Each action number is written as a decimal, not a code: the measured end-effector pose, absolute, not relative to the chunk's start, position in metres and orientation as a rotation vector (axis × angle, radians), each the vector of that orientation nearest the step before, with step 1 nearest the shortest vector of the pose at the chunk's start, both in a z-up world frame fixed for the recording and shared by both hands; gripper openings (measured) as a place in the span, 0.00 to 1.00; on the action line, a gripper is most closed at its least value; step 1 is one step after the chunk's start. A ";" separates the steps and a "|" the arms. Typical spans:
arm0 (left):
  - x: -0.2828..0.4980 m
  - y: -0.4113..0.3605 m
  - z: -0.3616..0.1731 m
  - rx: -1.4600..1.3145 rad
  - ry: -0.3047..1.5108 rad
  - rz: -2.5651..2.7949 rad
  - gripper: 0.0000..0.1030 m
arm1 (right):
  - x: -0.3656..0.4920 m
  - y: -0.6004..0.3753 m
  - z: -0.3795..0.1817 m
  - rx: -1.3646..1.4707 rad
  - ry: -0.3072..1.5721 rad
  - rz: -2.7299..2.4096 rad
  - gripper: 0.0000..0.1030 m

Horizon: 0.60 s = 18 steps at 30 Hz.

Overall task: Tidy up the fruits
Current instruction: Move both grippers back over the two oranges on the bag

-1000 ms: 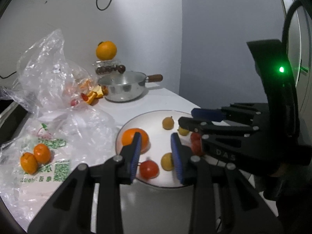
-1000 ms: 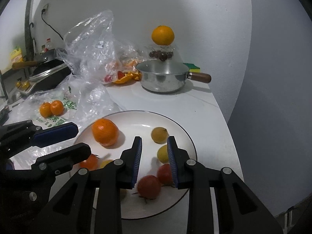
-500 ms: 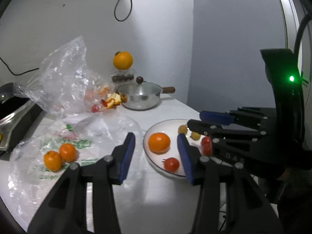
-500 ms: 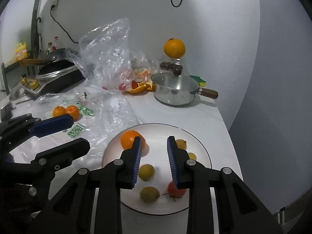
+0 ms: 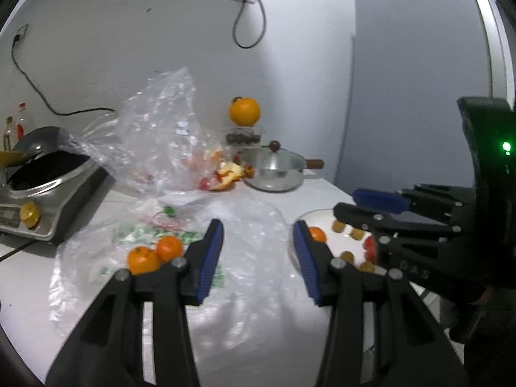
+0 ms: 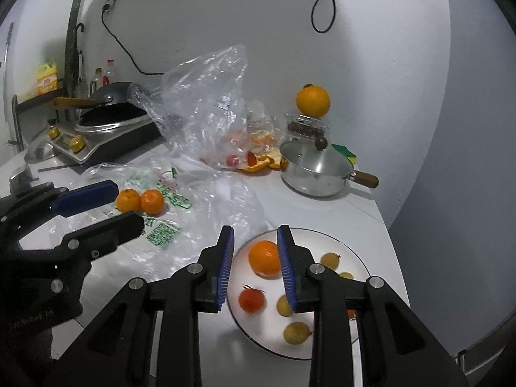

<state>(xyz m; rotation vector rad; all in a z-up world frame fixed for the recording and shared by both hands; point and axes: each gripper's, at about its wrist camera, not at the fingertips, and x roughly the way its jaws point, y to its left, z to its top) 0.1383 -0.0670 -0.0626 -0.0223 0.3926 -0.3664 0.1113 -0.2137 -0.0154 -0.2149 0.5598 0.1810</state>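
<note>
Here the left gripper [image 5: 258, 251] hovers above the counter with its blue-padded fingers [image 5: 209, 254] spread wide and nothing between them. Just beyond and to the left of its left finger lie two mandarins [image 5: 154, 254], touching each other on a flat printed plastic bag [image 5: 245, 258]. That offset is what the next move seems to turn on: the pair sits off the gripper's centre line, so the left gripper would likely have to shift left and dip forward to straddle one. Being roundish, they offer no long axis to align with. The left gripper is clearly the nearer one; seen from the right wrist view, the mandarins [image 6: 140, 200] lie just past its tips.

The right gripper [image 6: 254, 258] is held level over the near left rim of the white plate [image 6: 364, 264], its fingers parted a moderate way and empty. A larger orange [image 6: 264, 258] on the plate appears between them in view, though lower and not touched. Around it rest a red tomato [image 6: 252, 300] and several small yellow fruits [image 6: 296, 332].

Farther back stand a lidded steel saucepan [image 6: 314, 174], a crumpled clear bag [image 6: 206, 109] with peel and red fruit, and an orange atop a jar [image 6: 313, 101].
</note>
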 end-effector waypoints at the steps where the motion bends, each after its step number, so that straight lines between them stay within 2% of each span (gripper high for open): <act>1: 0.139 -0.061 -0.063 -0.020 0.396 -0.354 0.45 | 0.112 -0.209 -0.014 -0.219 0.556 0.186 0.29; 18: 0.160 0.026 -0.063 -0.010 0.403 -0.186 0.45 | 0.131 -0.135 -0.008 -0.245 0.546 0.282 0.29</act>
